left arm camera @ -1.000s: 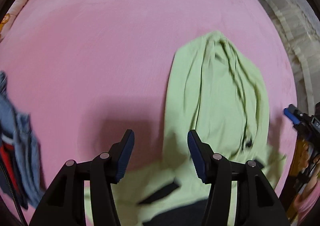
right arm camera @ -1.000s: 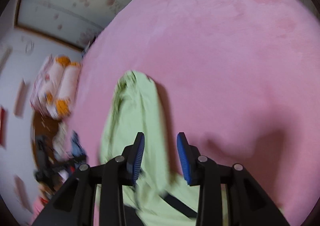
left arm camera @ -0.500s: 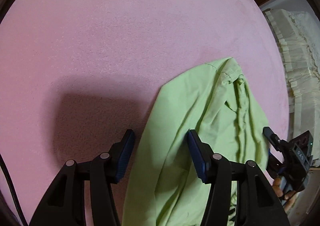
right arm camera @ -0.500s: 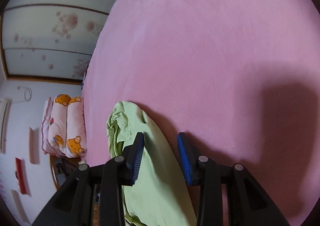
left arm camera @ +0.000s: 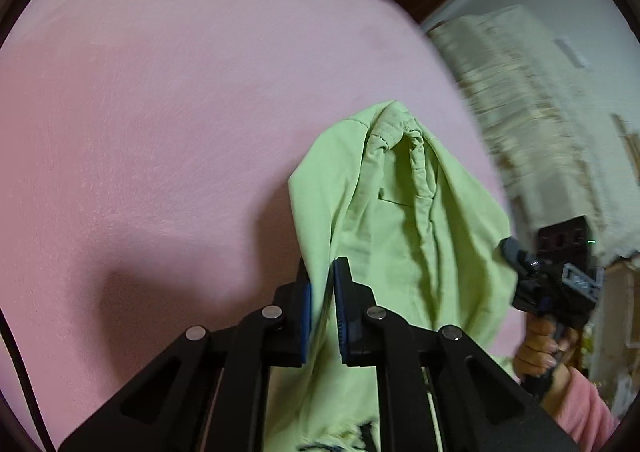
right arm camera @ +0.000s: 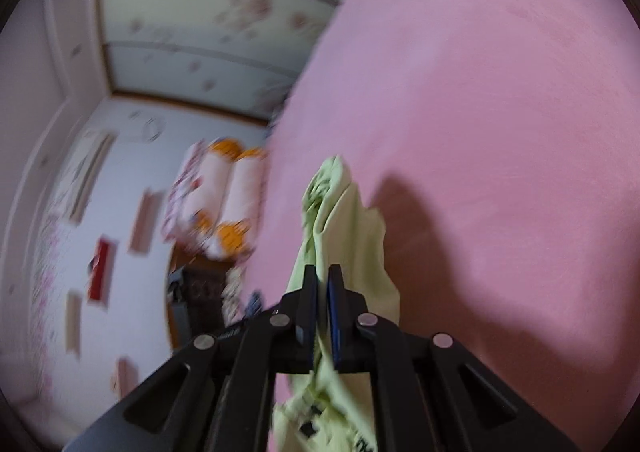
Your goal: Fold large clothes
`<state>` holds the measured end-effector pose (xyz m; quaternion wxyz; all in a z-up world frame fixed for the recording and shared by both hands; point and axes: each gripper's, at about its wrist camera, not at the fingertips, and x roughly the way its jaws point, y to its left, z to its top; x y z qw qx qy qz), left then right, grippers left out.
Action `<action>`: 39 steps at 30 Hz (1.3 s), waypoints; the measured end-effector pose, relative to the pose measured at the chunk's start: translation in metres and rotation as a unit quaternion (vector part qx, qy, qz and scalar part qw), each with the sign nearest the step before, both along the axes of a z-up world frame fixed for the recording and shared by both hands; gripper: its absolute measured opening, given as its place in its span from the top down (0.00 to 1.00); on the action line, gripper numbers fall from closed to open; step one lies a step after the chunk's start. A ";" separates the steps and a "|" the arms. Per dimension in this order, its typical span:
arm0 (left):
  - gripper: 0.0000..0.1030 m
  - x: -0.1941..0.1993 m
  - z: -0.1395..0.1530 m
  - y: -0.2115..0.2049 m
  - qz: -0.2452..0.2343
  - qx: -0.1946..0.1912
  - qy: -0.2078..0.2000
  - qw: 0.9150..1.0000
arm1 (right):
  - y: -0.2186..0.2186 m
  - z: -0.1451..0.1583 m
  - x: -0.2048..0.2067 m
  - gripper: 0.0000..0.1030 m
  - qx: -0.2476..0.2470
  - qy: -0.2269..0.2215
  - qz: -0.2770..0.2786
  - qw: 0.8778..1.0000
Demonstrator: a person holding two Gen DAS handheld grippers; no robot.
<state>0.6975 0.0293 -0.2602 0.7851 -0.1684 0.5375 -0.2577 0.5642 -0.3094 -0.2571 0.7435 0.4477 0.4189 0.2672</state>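
Garment: a light green garment (left arm camera: 404,220) lies bunched on the pink blanket (left arm camera: 168,100); its gathered, elasticated end points away from both cameras; its near part rises off the surface toward the two grippers; dark markings show on the cloth at the bottom edge of both views, too blurred to read
Left gripper (left arm camera: 322,292): its jaws are closing, and they stand narrow with the left edge of the green cloth between the blue pads; the pads press on the fabric, which runs through the gap and on below it
Right gripper (right arm camera: 323,300): drawn nearly together on a fold of the same garment (right arm camera: 344,220); the cloth passes between the blue pads and hangs below them; in the left wrist view it (left arm camera: 516,252) touches the garment's right edge
Hand (left arm camera: 538,348): wraps the handle of the right gripper, a pink sleeve (left arm camera: 584,408) behind it
Blanket: fills most of both views, plain pink; dark shadows fall on it just beside the garment
Surroundings: rolled bedding with orange figures (right arm camera: 224,200) stands left of the blanket in the right wrist view; a pale stack of folded bedding (left arm camera: 516,92) lies past the blanket's right edge in the left wrist view; both are blurred
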 end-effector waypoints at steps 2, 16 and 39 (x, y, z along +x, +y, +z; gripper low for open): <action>0.92 -0.014 0.015 0.006 -0.013 -0.023 -0.018 0.999 | 0.000 0.016 -0.014 0.98 0.005 -0.029 0.028 0.999; 0.92 -0.152 0.072 0.045 -0.132 0.005 -0.067 0.989 | 0.014 0.068 -0.144 0.98 -0.058 -0.049 0.181 0.981; 0.89 -0.243 -0.005 -0.010 -0.077 0.254 0.006 0.964 | 0.086 0.015 -0.251 0.90 -0.378 0.028 0.222 0.899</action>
